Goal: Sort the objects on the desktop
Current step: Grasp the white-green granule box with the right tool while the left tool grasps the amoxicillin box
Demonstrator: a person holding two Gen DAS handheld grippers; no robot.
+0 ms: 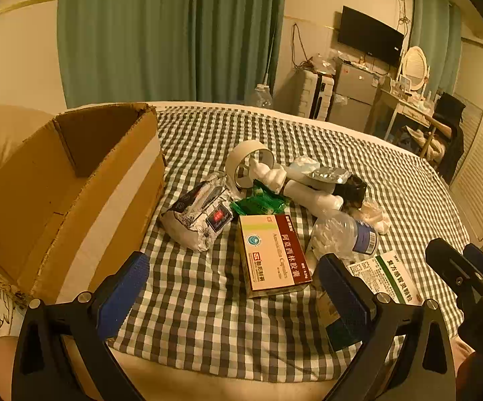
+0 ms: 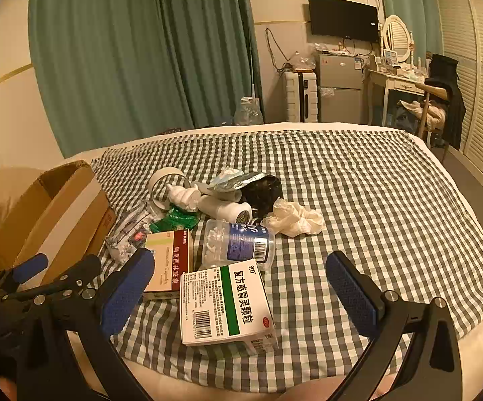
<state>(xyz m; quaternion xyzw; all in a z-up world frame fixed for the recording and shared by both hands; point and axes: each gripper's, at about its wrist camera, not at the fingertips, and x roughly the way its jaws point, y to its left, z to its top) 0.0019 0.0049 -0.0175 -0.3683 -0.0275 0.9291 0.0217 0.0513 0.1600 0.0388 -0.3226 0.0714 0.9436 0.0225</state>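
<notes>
Carton left of clutter

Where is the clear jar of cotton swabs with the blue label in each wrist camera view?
Left wrist view: the cotton swab jar lies right of centre, just right of the red and white medicine box.
Right wrist view: centre, right of that box, behind the green-striped box.
Shared landmark: the cardboard box at left.

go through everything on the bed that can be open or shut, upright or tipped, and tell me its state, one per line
Cardboard box: open, flaps up.
Cotton swab jar: lying on its side, lid on.
Red medicine box: lying flat, closed.
Green-striped medicine box: lying flat, closed.
Tape roll: tilted on edge.
White bottle: lying down.
Left gripper: fingers open, empty.
Right gripper: fingers open, empty.
</notes>
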